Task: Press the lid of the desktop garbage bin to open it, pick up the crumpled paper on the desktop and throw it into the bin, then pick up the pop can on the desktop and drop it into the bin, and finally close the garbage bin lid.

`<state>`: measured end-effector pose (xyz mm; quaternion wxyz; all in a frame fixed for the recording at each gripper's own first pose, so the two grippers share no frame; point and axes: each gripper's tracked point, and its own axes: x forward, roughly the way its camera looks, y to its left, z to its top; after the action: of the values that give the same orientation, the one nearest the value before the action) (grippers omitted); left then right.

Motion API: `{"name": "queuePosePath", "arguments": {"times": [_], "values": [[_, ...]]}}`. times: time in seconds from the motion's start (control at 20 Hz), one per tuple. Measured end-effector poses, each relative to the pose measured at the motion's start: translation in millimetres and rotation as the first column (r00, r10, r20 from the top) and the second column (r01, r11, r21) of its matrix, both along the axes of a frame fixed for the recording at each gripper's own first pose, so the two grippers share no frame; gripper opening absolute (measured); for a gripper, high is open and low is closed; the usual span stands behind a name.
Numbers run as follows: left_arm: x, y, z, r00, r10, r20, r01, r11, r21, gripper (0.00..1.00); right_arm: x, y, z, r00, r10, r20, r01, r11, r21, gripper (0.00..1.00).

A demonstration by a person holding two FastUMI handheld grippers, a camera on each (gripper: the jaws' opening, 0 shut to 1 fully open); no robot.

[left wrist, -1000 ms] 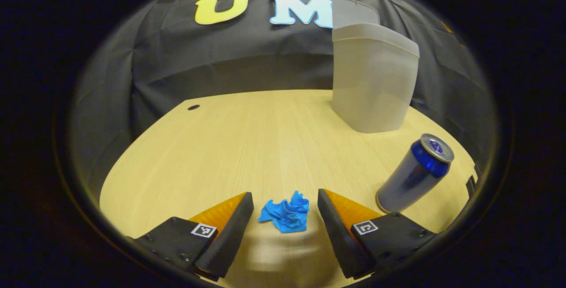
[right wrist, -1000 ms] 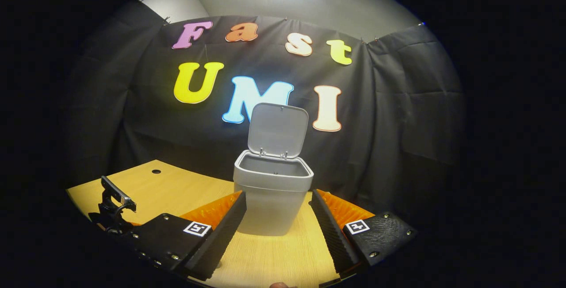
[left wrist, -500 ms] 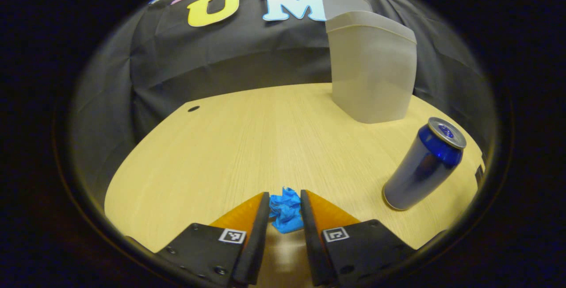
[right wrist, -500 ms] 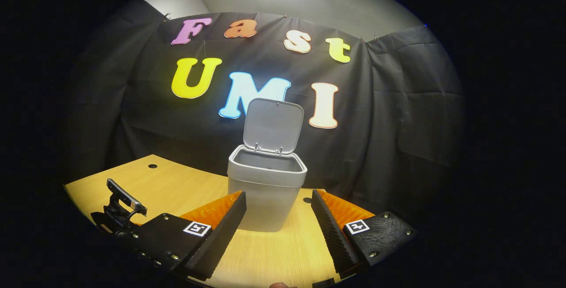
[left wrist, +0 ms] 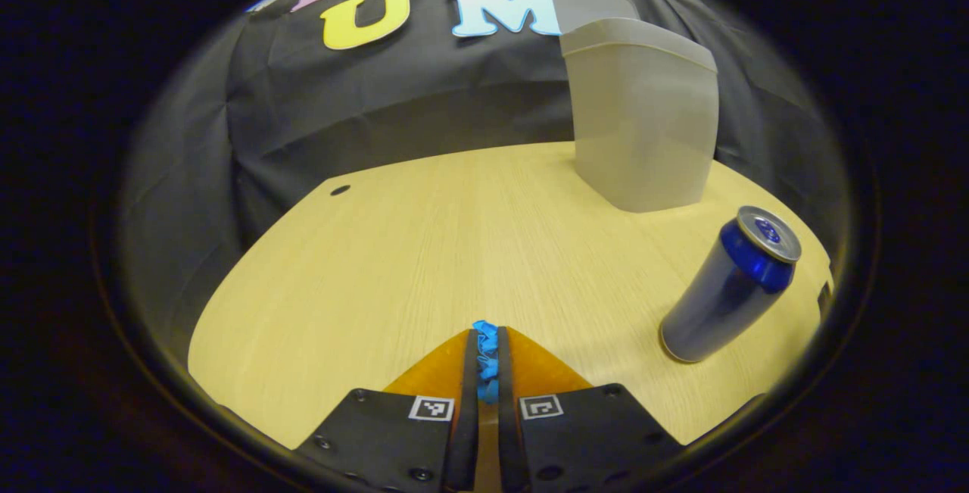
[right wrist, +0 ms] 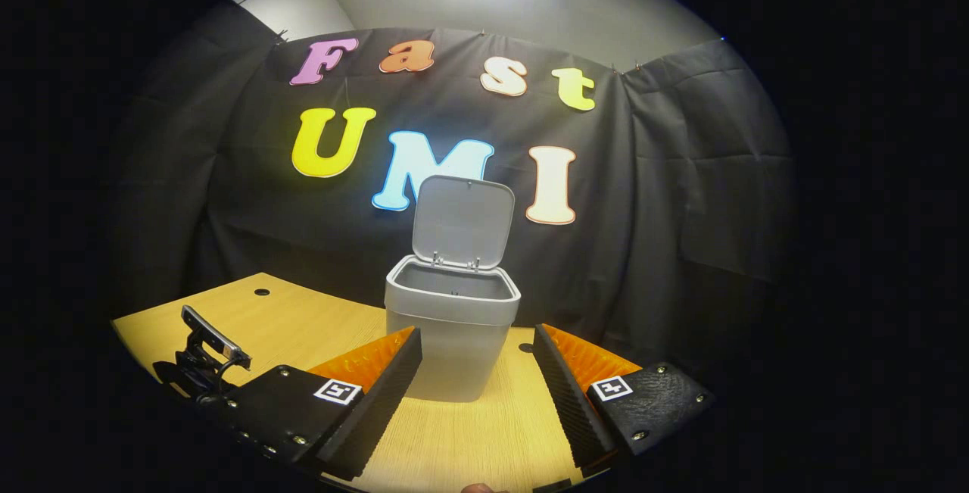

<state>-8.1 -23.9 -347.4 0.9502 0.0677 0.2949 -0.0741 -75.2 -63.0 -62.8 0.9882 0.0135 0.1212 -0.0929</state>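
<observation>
A pale wooden desk [left wrist: 424, 251] sits against the black cloth wall. Down at its near edge the left gripper [left wrist: 486, 349] is pinched tight on the blue crumpled paper [left wrist: 485, 357], both fingers pressing it. Off to its right stands the pop can [left wrist: 727, 288], and farther back the grey bin [right wrist: 451, 326], its lid [right wrist: 463, 222] up. The right gripper [right wrist: 477, 379] hangs facing the bin, fingers spread wide around nothing.

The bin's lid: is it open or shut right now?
Open. In the right gripper view the lid stands upright, hinged at the back rim of the bin, and the inside of the bin shows below it.
</observation>
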Motion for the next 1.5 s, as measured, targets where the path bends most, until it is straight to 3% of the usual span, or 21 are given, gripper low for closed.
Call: {"name": "queuePosePath", "arguments": {"times": [0.4,0.8,1.0,1.3,1.5], "values": [[15,-23,116,0.985,-0.024,0.168,0.031,0.999,-0.042,0.17,9,-15,2,0.999,-0.009,0.051,0.009,1.000,0.002,0.95],[54,-84,241,0.935,-0.079,0.347,0.117,0.989,-0.089,0.17,13,-40,-7,0.997,-0.040,0.070,0.040,0.999,-0.007,0.94],[76,-128,299,0.900,-0.081,0.429,0.169,0.971,-0.171,0.19,10,-57,-12,0.995,-0.075,0.064,0.075,0.997,0.002,0.94],[129,-190,351,0.851,-0.104,0.515,0.244,0.946,-0.212,0.17,10,-85,-21,0.991,-0.124,0.058,0.124,0.992,0.001,0.94],[159,-224,357,0.836,-0.121,0.535,0.267,0.942,-0.204,0.19,16,-100,-31,0.989,-0.140,0.041,0.139,0.990,0.024,0.94]]}}
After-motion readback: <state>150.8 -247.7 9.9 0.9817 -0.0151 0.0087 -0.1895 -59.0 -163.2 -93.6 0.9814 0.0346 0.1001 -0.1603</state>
